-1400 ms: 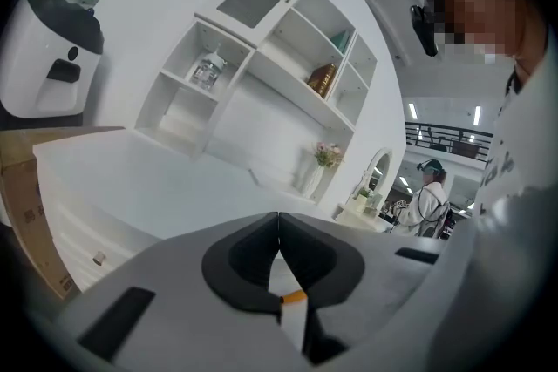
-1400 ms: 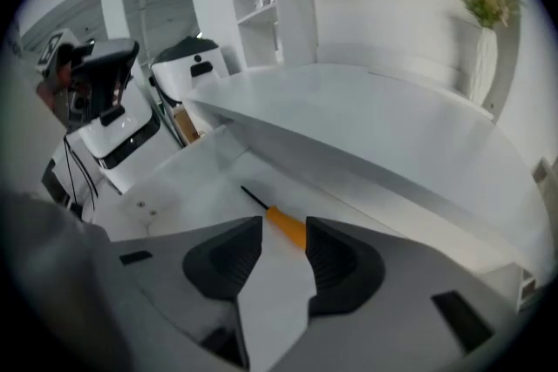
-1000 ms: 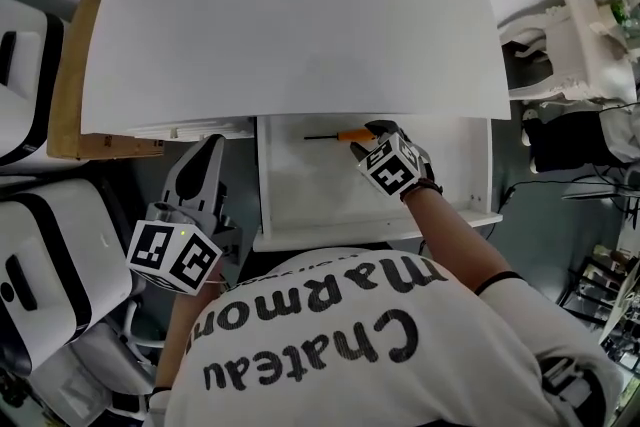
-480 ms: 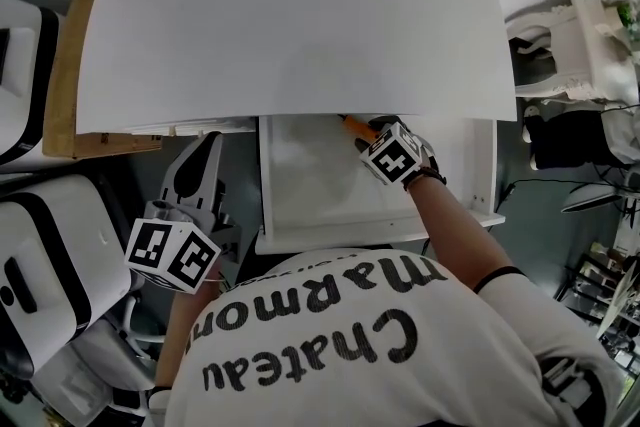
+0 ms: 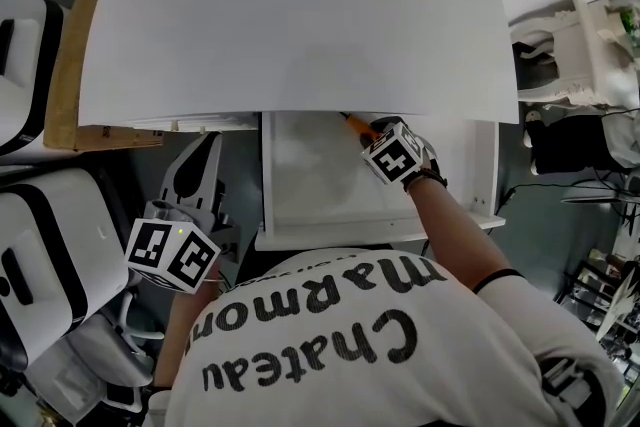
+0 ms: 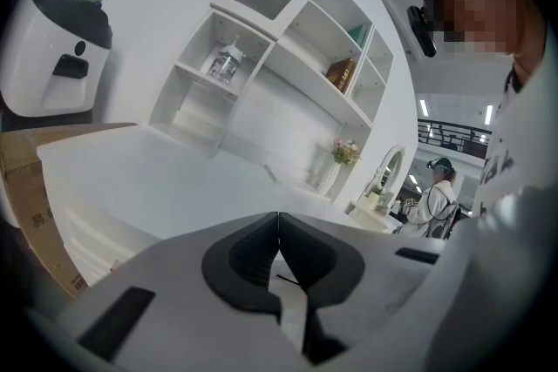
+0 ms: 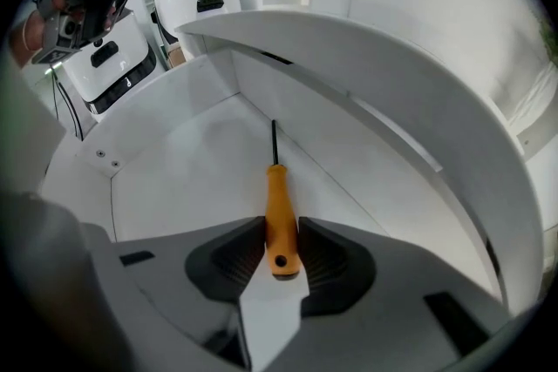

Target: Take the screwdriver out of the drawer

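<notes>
Screwdriver [image 7: 281, 218] has turned from crosswise since a second ago and lies at the back of the drawer [image 7: 174, 187]. Right gripper [image 7: 281, 250] — jaws have just been closing, now clamped on its orange handle, ready for lift-out. Left gripper [image 6: 279, 255] — jaws together, empty, likely parked aside as unneeded.

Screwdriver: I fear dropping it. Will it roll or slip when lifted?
The slim screwdriver looks stiff and light. Its round handle could roll if released. The right gripper, whose jaws have just been closing on the handle's end, may let it pivot.

place: home-style study mock-up | evidence: white desk [image 5: 300, 35], shelf unit [image 6: 281, 58], flower vase [image 6: 331, 177], mirror [image 6: 391, 168]
</notes>
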`<control>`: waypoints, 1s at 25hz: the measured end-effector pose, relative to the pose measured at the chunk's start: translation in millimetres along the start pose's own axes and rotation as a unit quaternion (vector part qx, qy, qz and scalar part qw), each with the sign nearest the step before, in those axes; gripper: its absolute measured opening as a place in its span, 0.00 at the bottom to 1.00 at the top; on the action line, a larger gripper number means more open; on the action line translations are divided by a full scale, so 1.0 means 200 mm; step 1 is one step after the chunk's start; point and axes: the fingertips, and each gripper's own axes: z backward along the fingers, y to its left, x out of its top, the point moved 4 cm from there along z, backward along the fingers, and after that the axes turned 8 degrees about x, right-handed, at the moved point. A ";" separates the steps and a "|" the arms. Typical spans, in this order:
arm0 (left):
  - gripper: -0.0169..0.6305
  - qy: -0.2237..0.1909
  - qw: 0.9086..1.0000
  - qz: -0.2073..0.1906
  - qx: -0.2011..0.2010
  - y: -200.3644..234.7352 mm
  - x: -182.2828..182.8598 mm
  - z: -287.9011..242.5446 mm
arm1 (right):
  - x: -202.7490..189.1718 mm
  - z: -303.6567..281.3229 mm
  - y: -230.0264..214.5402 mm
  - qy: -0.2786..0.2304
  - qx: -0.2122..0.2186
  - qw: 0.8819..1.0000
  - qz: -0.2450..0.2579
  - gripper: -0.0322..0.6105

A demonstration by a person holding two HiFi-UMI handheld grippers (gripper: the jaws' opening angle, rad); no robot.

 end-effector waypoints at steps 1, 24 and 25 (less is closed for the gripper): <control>0.06 0.000 1.000 0.000 0.000 -0.01 0.00 0.01 | 0.00 0.00 0.00 -0.002 0.006 1.000 -0.009 0.25; 0.06 -0.013 1.000 -0.011 -0.022 -0.24 -0.15 0.27 | -0.27 0.06 0.32 0.028 0.113 0.983 -0.142 0.24; 0.06 -0.016 1.000 -0.012 -0.022 -0.25 -0.16 0.29 | -0.27 0.08 0.32 0.023 0.114 0.983 -0.144 0.24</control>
